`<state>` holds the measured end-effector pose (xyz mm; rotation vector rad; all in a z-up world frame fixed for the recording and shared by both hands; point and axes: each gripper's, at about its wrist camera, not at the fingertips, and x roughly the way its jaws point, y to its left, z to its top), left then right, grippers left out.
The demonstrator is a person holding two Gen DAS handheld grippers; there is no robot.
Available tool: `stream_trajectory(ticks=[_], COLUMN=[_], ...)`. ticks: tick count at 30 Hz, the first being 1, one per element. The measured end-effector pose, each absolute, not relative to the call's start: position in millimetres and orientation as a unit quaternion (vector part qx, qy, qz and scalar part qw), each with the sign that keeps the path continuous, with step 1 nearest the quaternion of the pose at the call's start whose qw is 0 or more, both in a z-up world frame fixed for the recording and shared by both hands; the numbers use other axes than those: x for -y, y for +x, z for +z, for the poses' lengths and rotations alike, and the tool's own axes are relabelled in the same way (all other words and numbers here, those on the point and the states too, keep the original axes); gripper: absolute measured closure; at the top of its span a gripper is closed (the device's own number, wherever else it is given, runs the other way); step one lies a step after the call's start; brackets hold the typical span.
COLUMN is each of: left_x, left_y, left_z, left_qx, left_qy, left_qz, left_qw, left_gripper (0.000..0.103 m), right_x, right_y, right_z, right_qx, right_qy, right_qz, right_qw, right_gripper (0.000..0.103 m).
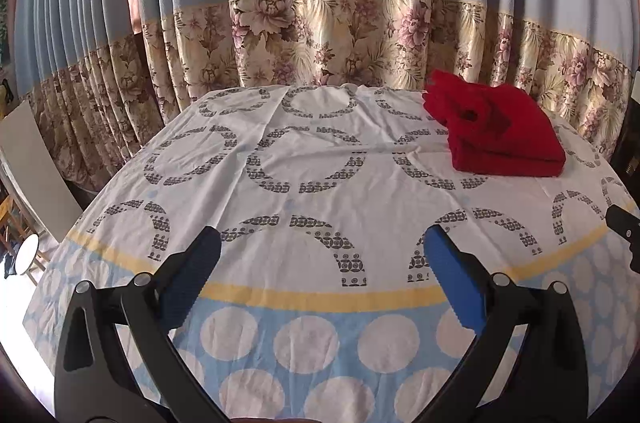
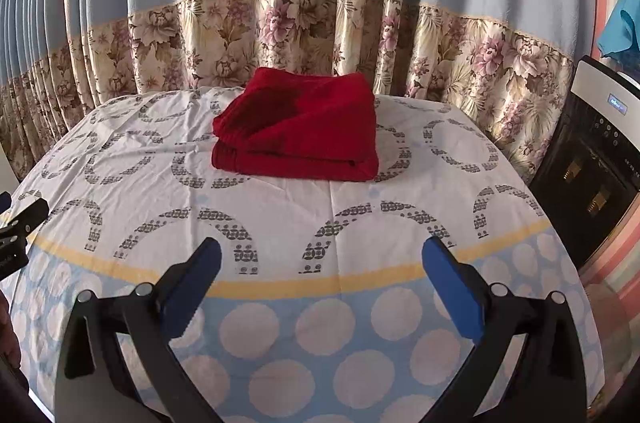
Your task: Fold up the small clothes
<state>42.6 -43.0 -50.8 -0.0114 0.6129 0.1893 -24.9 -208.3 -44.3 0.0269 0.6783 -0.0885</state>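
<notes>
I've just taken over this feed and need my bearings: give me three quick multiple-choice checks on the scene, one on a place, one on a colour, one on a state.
1. Where is the folded garment?
A. far side of the table, near the curtain
B. between the right gripper's fingers
C. on the floor

2. What colour is it?
A. blue
B. red
C. yellow

3. How are the grippers?
A. both shut on cloth
B. left shut, right open
C. both open, holding nothing

Answers:
1 A: it lies on the tablecloth just before the curtain.
2 B: plainly red.
3 C: left gripper and right gripper show spread fingers with only tablecloth between.

Both hand-held grippers (image 1: 320,247) (image 2: 320,259) agape, empty.
</notes>
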Motion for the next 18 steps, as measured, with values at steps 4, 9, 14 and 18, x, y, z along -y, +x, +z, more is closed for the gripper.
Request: stream_trajectory(ticks=[4,9,14,18], left_x=[43.3,45.8,46.3,47.1], left_y=[44.3,42.8,39.1,37.7], left_z=[-52.7,-51.8,-46.5,-43.0], left_qx=[-0.302,-0.3,-0.297,-0.297], left_qy=[-0.003,0.002,-0.004,-0.007], left_qz=[0.096,0.093,0.082,0.076], left_qw=[0.949,0.95,0.951,0.952], left_gripper=[0.003,0.003,0.003,0.003], right_x=[209.3,212.5,215.3,217.8], right_y=[-24.4,-26.1,-27.5,-29.6], right_z=[-41.6,-37.0,-36.0,-36.0], right_qx=[-0.328,-0.32,-0.321,-0.32], right_qy=[0.014,0.009,0.013,0.017], right_qz=[-0.05,-0.065,-0.065,-0.062], right_qw=[0.943,0.945,0.945,0.945], right_gripper=[0.002,0.002,0.002,0.002])
